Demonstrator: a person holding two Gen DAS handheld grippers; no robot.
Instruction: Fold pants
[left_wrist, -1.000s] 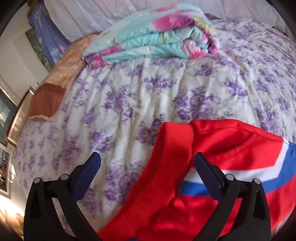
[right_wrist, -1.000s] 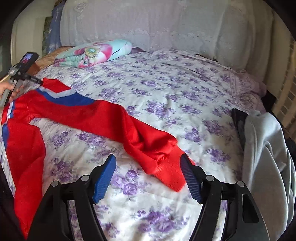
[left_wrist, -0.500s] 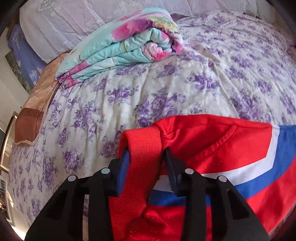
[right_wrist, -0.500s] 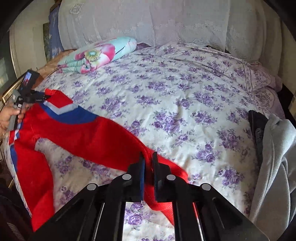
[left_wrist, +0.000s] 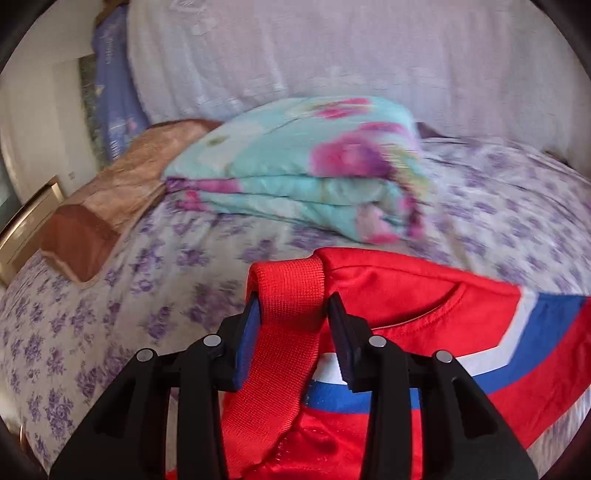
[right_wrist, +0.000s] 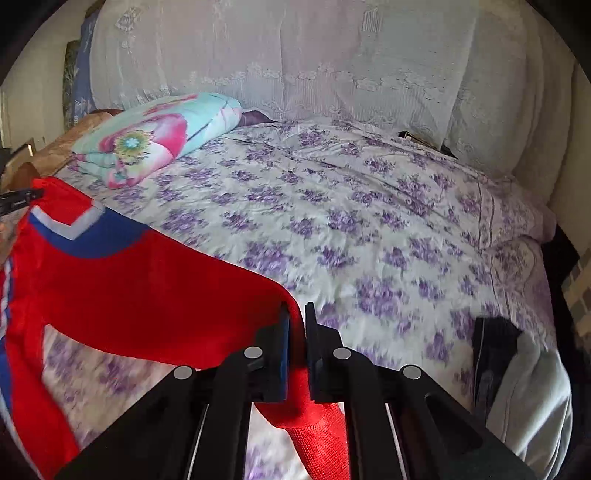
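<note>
Red knit fills the nearest part of both views: the ribbed waistband of the pants (left_wrist: 388, 306) stands bunched between the jaws of the left gripper (left_wrist: 291, 306), which are clenched on it. The right gripper (right_wrist: 295, 325) is likewise clamped on a ribbed leg cuff, its jaws having just eased slightly apart with the cloth still pinched between them. From that cuff the leg stretches leftward, lifted off the floral bedspread (right_wrist: 369, 229), toward the blue and white stripes by the waist. A grey garment (right_wrist: 532, 398) lies at the right edge. Farther back rests a folded turquoise quilt (left_wrist: 306, 184), with white lace-covered pillows (right_wrist: 295, 55) behind
</note>
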